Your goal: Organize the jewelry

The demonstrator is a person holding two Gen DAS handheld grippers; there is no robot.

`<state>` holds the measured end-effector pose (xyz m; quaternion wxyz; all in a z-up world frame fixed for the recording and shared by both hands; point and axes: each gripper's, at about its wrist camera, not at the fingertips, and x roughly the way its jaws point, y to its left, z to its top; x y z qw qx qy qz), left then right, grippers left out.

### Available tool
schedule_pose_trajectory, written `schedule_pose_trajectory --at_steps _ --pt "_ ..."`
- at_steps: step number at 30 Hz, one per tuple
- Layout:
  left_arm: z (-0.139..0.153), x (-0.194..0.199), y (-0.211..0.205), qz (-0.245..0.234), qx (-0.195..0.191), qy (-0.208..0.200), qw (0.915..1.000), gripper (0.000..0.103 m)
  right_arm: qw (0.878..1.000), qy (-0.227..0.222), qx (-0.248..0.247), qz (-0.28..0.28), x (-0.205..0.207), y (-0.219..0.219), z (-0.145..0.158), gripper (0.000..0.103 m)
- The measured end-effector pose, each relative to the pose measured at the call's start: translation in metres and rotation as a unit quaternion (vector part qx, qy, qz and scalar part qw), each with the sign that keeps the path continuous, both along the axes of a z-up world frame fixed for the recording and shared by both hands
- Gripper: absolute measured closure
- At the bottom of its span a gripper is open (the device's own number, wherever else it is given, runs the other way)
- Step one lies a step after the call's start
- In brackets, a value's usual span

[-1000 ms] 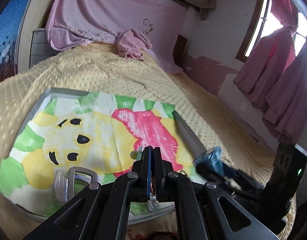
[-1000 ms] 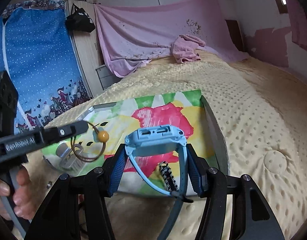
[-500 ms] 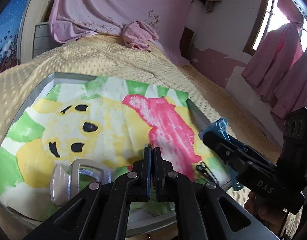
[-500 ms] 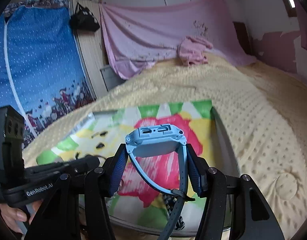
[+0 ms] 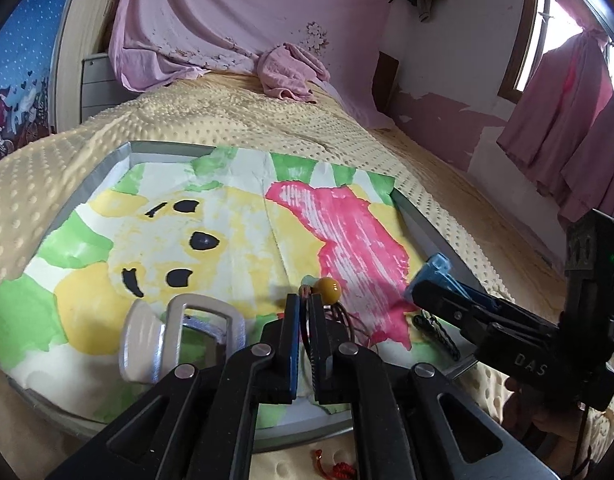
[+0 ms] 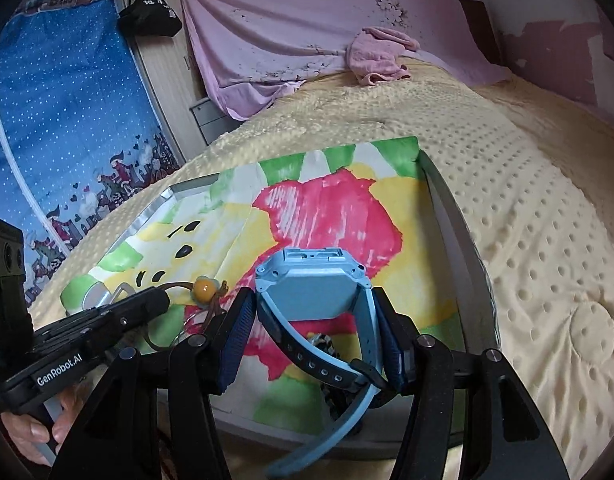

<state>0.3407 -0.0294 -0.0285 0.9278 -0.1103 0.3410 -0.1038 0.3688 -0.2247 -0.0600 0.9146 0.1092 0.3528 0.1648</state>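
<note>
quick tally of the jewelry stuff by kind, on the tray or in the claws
watch: 1, blue, in the right claw
cord with amber bead: 1, in the left claw
silver clasp: 1, on the tray
dark chain: 1, on the tray
total: 4

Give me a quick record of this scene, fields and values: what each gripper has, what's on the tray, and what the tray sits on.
left gripper: shut on brown cord with amber bead
right gripper: shut on blue watch
tray: lined with painted paper
on tray: silver clip, dark chain
tray rests on: yellow dotted blanket
</note>
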Motion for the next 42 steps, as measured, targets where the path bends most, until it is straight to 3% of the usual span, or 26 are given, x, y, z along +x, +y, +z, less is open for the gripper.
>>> schedule_pose_trajectory --at_steps 3,6,11,14,17,18,19,23,26,28,31,35,42 --pt "0.003 -0.006 0.002 0.004 -0.001 -0.003 1.0000 0.098 1.000 -0.008 -0.012 0.000 -0.009 0.002 0.002 0.049" --pt "0.006 -0.011 0.004 0.008 0.005 -0.006 0.9999 0.097 1.000 -0.020 -0.015 -0.002 -0.019 -0.001 0.006 0.041" --pt "0.014 -0.023 0.007 0.010 0.000 -0.014 0.9999 0.097 0.999 -0.039 -0.012 -0.009 -0.033 -0.009 0.016 0.040" --pt "0.021 -0.033 0.008 0.013 -0.004 -0.022 0.9997 0.093 0.998 -0.064 -0.008 -0.017 -0.048 -0.013 0.026 0.033" --pt "0.030 -0.047 0.011 0.021 -0.008 -0.037 0.9991 0.068 0.996 -0.089 0.000 -0.024 -0.064 -0.018 0.037 0.032" --pt "0.034 -0.054 0.013 0.028 -0.010 -0.045 0.9985 0.048 0.995 -0.095 0.002 -0.026 -0.068 -0.019 0.040 0.032" --pt "0.039 -0.062 0.016 0.040 -0.009 -0.060 0.9974 0.034 0.994 -0.104 0.006 -0.030 -0.075 -0.020 0.044 0.031" --pt "0.052 -0.083 0.027 0.056 -0.006 -0.085 0.9948 0.032 0.989 -0.139 0.023 -0.043 -0.098 -0.023 0.058 0.023" --pt "0.059 -0.102 0.036 0.075 0.001 -0.109 0.9912 0.017 0.984 -0.169 0.031 -0.052 -0.118 -0.023 0.067 0.019" --pt "0.062 -0.115 0.041 0.086 0.009 -0.128 0.9881 0.010 0.980 -0.187 0.036 -0.052 -0.132 -0.021 0.073 0.009" --pt "0.064 -0.134 0.046 0.097 0.025 -0.150 0.9837 0.002 0.976 -0.209 0.025 -0.052 -0.148 -0.015 0.078 0.009" --pt "0.063 -0.161 0.054 0.103 0.043 -0.174 0.9784 0.000 0.972 -0.229 0.021 -0.048 -0.171 -0.006 0.081 0.002" --pt "0.057 -0.193 0.061 0.109 0.079 -0.195 0.9715 0.000 0.970 -0.240 0.003 -0.033 -0.205 0.011 0.077 0.002"
